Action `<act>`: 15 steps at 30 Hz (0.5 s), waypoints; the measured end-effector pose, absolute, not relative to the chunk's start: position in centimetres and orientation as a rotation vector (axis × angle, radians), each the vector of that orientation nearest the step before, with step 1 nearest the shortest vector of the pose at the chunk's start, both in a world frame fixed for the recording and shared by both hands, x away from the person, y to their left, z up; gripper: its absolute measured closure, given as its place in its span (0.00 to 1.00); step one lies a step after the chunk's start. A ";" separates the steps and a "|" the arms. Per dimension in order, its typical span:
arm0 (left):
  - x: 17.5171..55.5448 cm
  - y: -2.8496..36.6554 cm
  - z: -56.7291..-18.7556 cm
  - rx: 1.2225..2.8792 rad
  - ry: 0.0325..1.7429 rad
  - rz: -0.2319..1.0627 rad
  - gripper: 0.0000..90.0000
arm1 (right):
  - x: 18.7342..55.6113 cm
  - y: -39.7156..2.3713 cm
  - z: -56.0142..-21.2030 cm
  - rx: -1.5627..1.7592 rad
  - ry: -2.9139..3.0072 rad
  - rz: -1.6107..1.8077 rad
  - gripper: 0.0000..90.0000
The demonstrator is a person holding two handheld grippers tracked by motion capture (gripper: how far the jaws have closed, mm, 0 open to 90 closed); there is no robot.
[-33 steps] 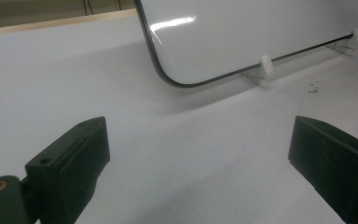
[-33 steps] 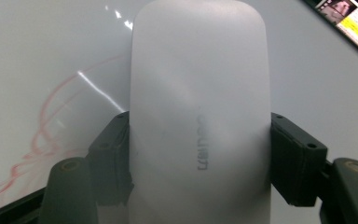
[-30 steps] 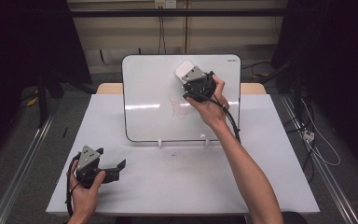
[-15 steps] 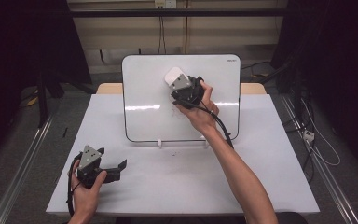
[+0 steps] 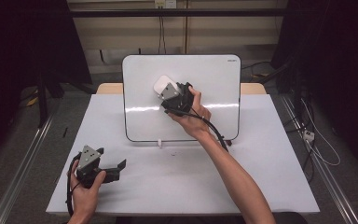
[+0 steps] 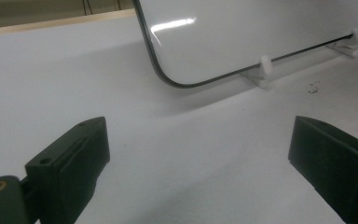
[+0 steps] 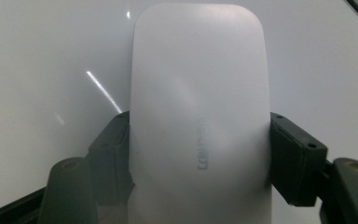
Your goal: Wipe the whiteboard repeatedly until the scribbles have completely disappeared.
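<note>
there, smooth rounded white eraser (image 7: 198,121) on glossy whiteboard (image 5: 209,79).

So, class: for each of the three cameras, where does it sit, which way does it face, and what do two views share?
High view: above the table, looking forward and down; both forearms, left claw, right claw.
Left gripper view: on the left claw, looking across the table at the whiteboard; open jaws.
Right gripper view: on the right claw, facing the whiteboard; jaws clamp the white eraser.
Shared: the whiteboard.
</note>
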State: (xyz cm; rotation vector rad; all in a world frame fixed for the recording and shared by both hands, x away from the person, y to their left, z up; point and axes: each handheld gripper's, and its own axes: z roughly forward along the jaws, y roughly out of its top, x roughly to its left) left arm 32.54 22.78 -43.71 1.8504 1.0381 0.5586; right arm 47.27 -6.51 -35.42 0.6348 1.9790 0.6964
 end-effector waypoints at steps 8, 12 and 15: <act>32.4 23.0 -43.5 1.847 1.038 0.570 0.06 | 49.4 -9.0 -32.8 0.743 1.916 0.720 0.35; 32.4 23.1 -43.5 1.843 1.042 0.573 0.06 | 49.8 -9.2 -32.4 0.770 1.891 0.732 0.35; 32.5 23.1 -43.5 1.844 1.043 0.571 0.06 | 49.6 -9.0 -32.6 0.778 1.868 0.735 0.35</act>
